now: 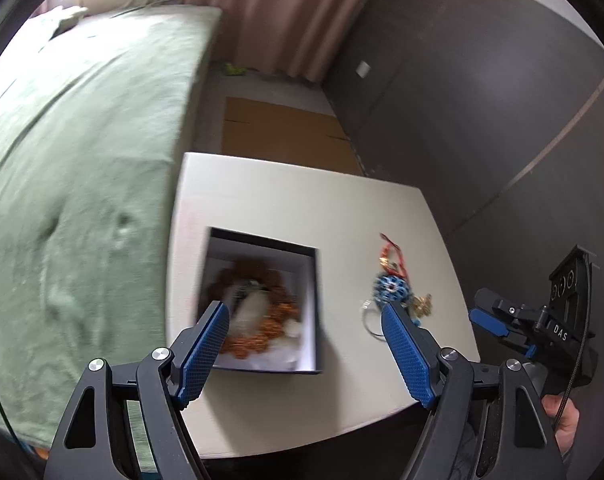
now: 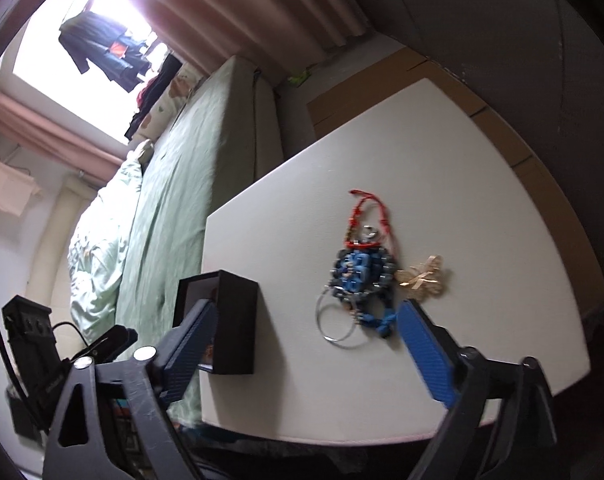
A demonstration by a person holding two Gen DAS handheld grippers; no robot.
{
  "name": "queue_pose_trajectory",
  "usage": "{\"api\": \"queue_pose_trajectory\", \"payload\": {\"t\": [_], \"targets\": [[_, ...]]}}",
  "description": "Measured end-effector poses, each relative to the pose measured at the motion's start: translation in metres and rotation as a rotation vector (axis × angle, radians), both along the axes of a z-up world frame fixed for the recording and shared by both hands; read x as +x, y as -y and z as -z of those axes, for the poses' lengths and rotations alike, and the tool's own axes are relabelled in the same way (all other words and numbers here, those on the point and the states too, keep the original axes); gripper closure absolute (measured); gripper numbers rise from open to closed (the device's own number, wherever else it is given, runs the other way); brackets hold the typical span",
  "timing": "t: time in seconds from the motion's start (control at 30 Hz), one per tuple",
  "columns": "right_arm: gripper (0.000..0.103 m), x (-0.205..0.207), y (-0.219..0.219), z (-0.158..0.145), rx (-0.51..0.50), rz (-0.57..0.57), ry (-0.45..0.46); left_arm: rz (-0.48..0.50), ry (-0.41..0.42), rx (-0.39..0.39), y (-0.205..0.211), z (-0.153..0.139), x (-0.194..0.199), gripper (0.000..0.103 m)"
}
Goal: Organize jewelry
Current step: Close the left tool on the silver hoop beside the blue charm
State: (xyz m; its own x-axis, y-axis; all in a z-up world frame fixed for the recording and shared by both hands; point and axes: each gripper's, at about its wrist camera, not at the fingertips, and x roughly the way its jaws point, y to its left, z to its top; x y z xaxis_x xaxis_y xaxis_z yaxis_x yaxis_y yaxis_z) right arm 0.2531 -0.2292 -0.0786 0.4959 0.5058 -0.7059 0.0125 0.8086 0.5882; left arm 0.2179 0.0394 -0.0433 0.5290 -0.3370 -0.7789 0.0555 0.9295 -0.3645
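Note:
A dark open box (image 1: pixel 262 304) with a white lining sits on the white table (image 1: pixel 302 208) and holds an orange beaded bracelet (image 1: pixel 258 320) and a pale item. My left gripper (image 1: pixel 303 320) is open and empty above the box's near edge. To the right lies a jewelry pile: a blue beaded piece (image 1: pixel 391 290), a red cord (image 1: pixel 389 250), a gold piece (image 1: pixel 421 306) and a silver ring (image 1: pixel 371 318). In the right wrist view the pile shows a blue piece (image 2: pixel 359 276), a red cord (image 2: pixel 365 216), a gold butterfly (image 2: pixel 423 278) and silver hoops (image 2: pixel 335 322). My right gripper (image 2: pixel 305 316) is open, empty, just short of the pile. The box (image 2: pixel 226 320) stands at its left.
A bed with a green cover (image 1: pixel 70 168) runs along the table's left side. Flat cardboard (image 1: pixel 286 136) lies on the floor behind the table. A dark wall (image 1: pixel 481 100) is at the right. Pink curtains (image 1: pixel 270 8) hang at the back. My right gripper's body (image 1: pixel 541 328) shows at the table's right edge.

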Motion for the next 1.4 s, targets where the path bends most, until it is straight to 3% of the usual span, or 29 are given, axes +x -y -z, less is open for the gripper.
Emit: {"api": "queue_pose_trajectory", "payload": {"t": [0.23, 0.5, 0.9, 1.03, 1.4], "targets": [[0.009, -0.019, 0.030, 0.005, -0.001, 0.050, 0.014, 0.113, -0.008, 0.054, 0.052, 0.009, 0.007, 0.024], [0.009, -0.039, 0.057, 0.006, -0.015, 0.076, 0.036, 0.289, -0.030, 0.244, 0.104, 0.027, 0.024, 0.024], [0.009, -0.053, 0.075, 0.014, -0.057, 0.088, 0.018, 0.570, -0.091, 0.463, 0.151, 0.066, 0.045, 0.024], [0.009, -0.061, 0.082, 0.015, -0.055, 0.088, 0.007, 0.632, -0.139, 0.490, 0.163, 0.086, 0.052, 0.024], [0.009, -0.073, 0.098, 0.015, -0.060, 0.109, -0.007, 0.729, -0.178, 0.577, 0.187, 0.113, 0.072, 0.024]]}}
